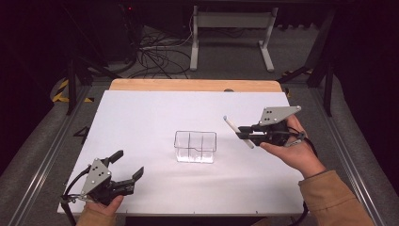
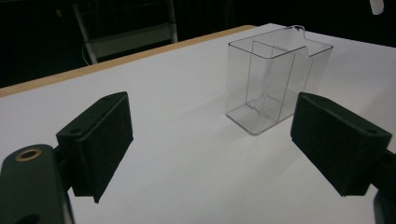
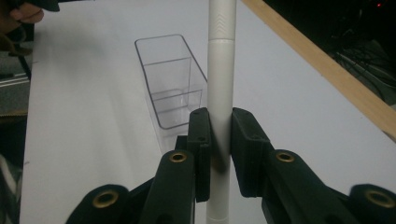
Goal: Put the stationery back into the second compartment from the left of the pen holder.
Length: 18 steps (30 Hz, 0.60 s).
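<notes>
At the near left corner of the counter [image 1: 141, 108], the left gripper [image 1: 127, 170] is kept low in the person's left hand [image 1: 104, 205]. Its fingers [image 2: 100, 140] are spread wide and nothing is held between them. In the left gripper view they are pointed toward the clear box [image 1: 195, 146], so this gripper seems to be kept ready, perhaps to steady the box if it is needed.

In the middle of the counter the clear box is set upright, open at the top, and it is divided by thin walls into compartments. All compartments appear to be empty. The box is well apart from both grippers.

To the right of the box, the right gripper [image 1: 244, 133] is held above the counter in the right hand [image 1: 294, 148]. Its fingers [image 3: 201, 149] are closed narrowly on a white pen [image 1: 238, 132], which is gripped near the middle of its body. In the high view the pen is tilted, with its far end pointed up and to the left. In the right gripper view the pen is seen across the fingers, with the box behind it. The pen is probably held at the middle so that one end can be turned down and lowered into a compartment. It is judged that the pen is not yet over the box.
</notes>
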Each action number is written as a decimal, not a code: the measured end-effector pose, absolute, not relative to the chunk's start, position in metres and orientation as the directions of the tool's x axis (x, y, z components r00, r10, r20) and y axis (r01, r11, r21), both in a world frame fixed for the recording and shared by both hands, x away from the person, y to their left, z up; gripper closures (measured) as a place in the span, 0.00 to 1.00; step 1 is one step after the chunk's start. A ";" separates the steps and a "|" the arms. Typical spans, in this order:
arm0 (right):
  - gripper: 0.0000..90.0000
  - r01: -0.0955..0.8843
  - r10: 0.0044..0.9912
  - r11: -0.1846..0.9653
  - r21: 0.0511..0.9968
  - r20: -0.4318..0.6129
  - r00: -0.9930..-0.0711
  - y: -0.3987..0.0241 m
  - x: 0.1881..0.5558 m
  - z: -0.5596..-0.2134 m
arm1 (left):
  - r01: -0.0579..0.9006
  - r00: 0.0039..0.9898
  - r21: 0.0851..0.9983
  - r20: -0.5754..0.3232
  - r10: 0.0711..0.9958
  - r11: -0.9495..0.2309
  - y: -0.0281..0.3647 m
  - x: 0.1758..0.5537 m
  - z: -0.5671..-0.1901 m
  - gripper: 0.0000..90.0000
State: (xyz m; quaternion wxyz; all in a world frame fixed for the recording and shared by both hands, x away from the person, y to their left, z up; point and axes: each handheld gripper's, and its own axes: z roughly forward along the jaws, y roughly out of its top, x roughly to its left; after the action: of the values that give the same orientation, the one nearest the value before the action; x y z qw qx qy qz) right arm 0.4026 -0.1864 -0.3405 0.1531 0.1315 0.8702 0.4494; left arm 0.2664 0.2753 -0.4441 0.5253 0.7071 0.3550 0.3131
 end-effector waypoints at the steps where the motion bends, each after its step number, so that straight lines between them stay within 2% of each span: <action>1: 0.88 0.097 0.372 0.551 0.829 -0.140 -0.918 -0.186 0.402 -0.340 | 0.173 0.552 0.965 0.070 0.831 -0.196 0.275 0.266 -0.444 0.15; 6: 0.88 0.133 0.402 0.484 0.865 -0.085 -0.912 -0.180 0.399 -0.337 | 0.174 0.552 0.965 0.070 0.831 -0.197 0.275 0.267 -0.444 0.15; 18: 0.88 0.158 0.447 0.380 0.912 -0.032 -0.894 -0.165 0.398 -0.333 | 0.173 0.552 0.965 0.072 0.831 -0.198 0.275 0.266 -0.444 0.15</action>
State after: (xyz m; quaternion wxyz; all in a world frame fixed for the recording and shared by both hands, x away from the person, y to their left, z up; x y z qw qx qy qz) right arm 0.3981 -0.1649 -0.3327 0.1377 0.1845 0.8191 0.5254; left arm 0.2664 0.2755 -0.4441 0.5245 0.7077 0.3548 0.3135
